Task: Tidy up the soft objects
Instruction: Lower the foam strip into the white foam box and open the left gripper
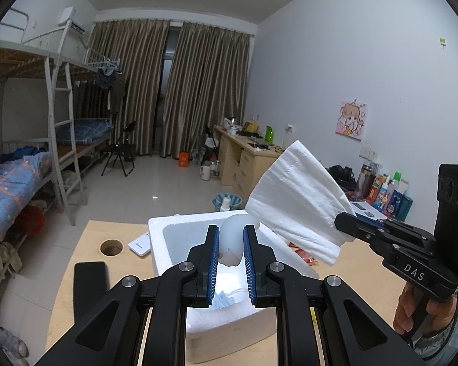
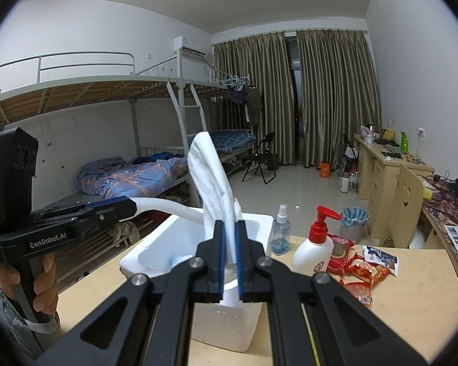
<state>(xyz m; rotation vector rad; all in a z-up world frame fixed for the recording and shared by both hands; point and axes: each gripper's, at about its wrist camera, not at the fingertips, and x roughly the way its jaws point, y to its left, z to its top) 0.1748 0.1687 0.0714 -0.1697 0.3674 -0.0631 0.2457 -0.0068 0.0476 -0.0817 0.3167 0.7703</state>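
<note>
Two hand-held grippers (image 1: 231, 241) (image 2: 229, 238), one tissue (image 1: 299, 195) each

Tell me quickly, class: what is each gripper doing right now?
Left gripper: closed on a white soft object above the foam box.
Right gripper: closed on a folded white tissue.
</note>
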